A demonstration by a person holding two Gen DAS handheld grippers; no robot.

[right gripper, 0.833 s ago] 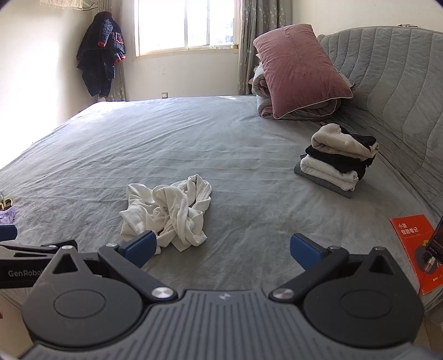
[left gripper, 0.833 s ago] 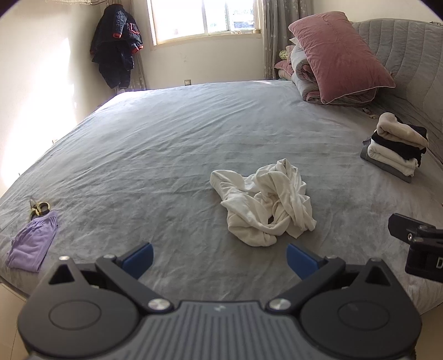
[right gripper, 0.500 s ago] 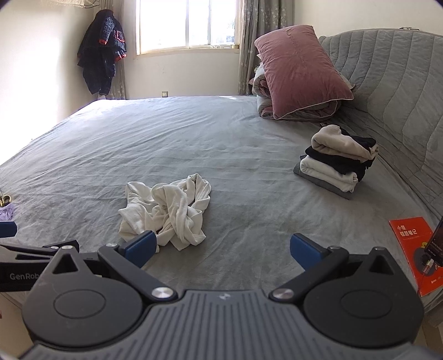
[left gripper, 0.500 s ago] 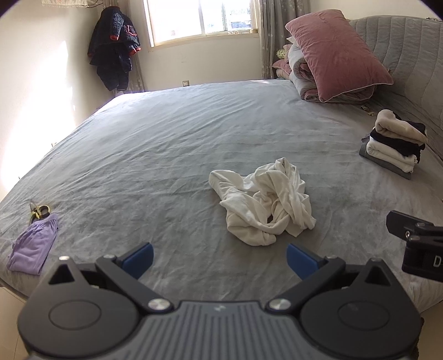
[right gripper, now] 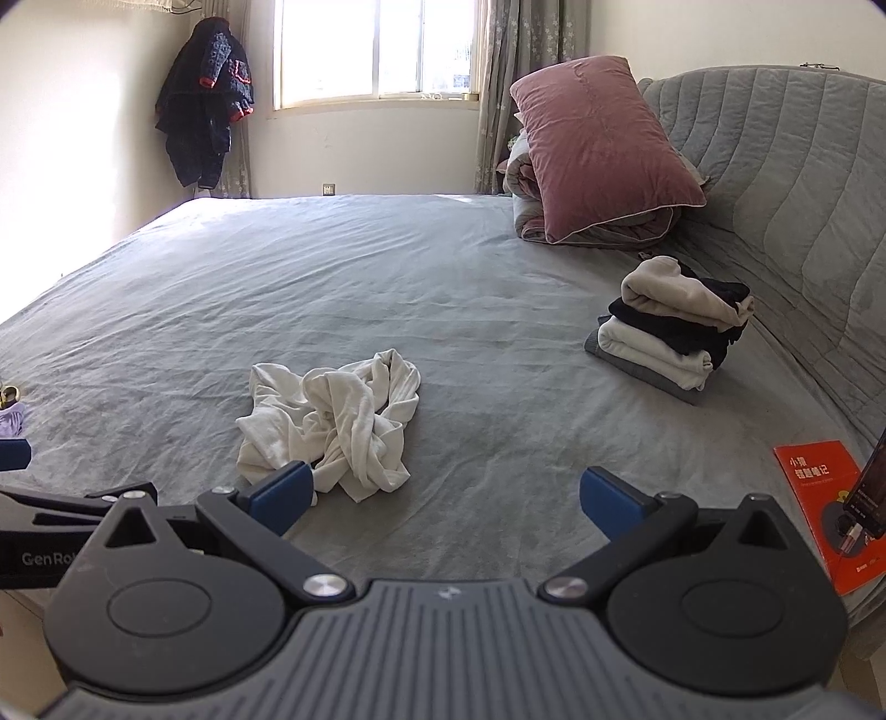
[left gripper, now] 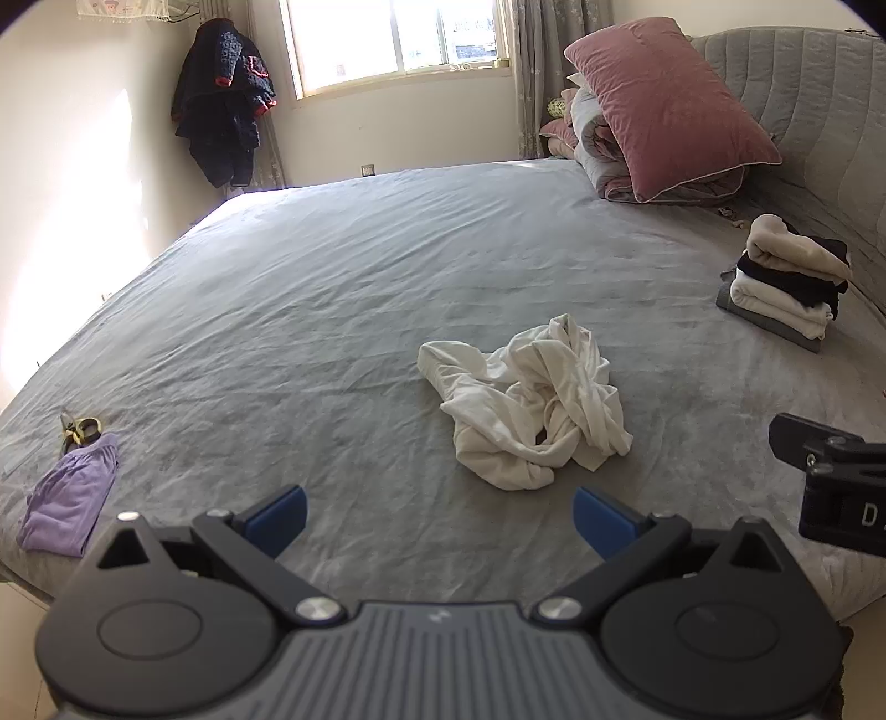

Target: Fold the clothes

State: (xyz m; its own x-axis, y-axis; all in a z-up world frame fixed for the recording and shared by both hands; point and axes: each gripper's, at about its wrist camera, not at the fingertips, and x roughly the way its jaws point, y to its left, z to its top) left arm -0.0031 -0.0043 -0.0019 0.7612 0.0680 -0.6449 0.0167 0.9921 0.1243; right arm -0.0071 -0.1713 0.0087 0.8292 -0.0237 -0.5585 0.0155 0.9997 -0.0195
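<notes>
The right tongs (right gripper: 443, 501) gape empty above the grey bed (right gripper: 498, 310), near a crumpled white garment (right gripper: 332, 421).

We saw a large bed (left gripper: 343, 288) covered with a wrinkled grey sheet. On its right side stood a grey padded headboard (right gripper: 786, 183). A pink pillow (right gripper: 598, 149) leaned on a rolled quilt (right gripper: 609, 230) near it. In the far wall was a bright window (right gripper: 376, 50) with patterned curtains (right gripper: 498, 88) beside it. A dark jacket (left gripper: 224, 105) hung in the corner. The walls (left gripper: 83, 111) were cream, and strong daylight fell on the left one.
</notes>
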